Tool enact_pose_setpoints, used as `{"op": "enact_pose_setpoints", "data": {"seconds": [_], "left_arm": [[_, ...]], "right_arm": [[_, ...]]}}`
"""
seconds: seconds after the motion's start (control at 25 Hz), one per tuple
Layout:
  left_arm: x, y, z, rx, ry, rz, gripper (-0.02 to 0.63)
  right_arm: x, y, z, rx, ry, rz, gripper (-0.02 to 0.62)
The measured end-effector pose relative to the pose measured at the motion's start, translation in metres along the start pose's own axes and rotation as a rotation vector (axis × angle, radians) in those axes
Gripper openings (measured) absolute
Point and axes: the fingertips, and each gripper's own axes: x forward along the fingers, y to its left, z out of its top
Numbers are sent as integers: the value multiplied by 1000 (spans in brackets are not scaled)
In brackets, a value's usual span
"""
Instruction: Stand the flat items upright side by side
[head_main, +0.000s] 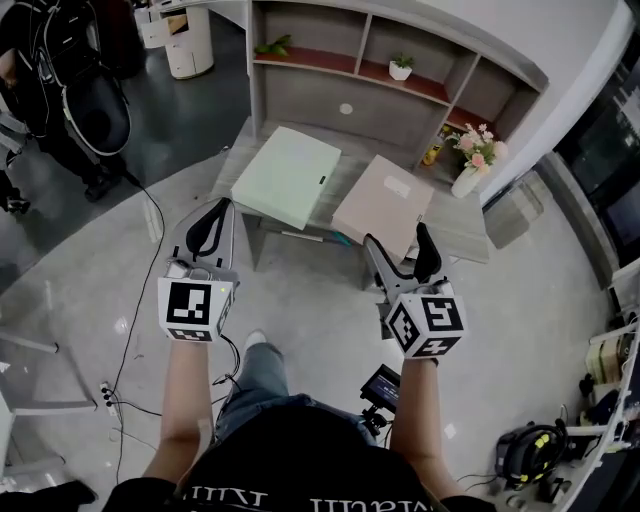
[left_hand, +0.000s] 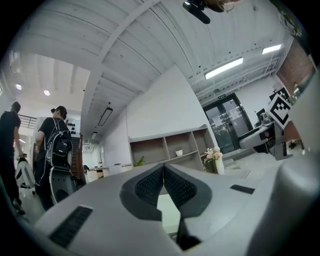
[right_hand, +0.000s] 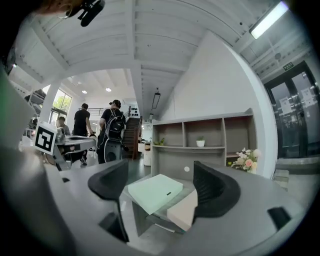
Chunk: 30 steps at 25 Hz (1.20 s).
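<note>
We see the two flat items lying face down rather than upright: the pale green box (head_main: 288, 175) and, just beside it on its right, the pale pink box (head_main: 384, 205), both on the low grey table (head_main: 455, 235). We hold both grippers short of the table's near edge, touching neither box. The right gripper (head_main: 397, 245) has its jaws spread wide with nothing gripped, framing both boxes. The left gripper (head_main: 214, 218) has its jaws pressed together, empty. Behind the table stand a shelf unit (head_main: 400, 95) and a vase of flowers (head_main: 475, 160).
</note>
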Motion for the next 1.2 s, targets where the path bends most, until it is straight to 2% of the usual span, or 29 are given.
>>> {"op": "enact_pose_setpoints", "data": {"seconds": [0.32,0.68,0.96,1.2], "left_arm": [[56,67,-34,-12,30,-27,12],[125,127,-78,-75,46,-100,12],[152,152,-109,-110,82,-112,12],[174,150,-129,-131,123,-106,12]], "right_arm": [[91,21,-18,44,61,6,397],[177,28,-44,64,146,-81,397],[217,33,-67,95,211,-85,397],[244,18,-84,125,251,-60,397]]}}
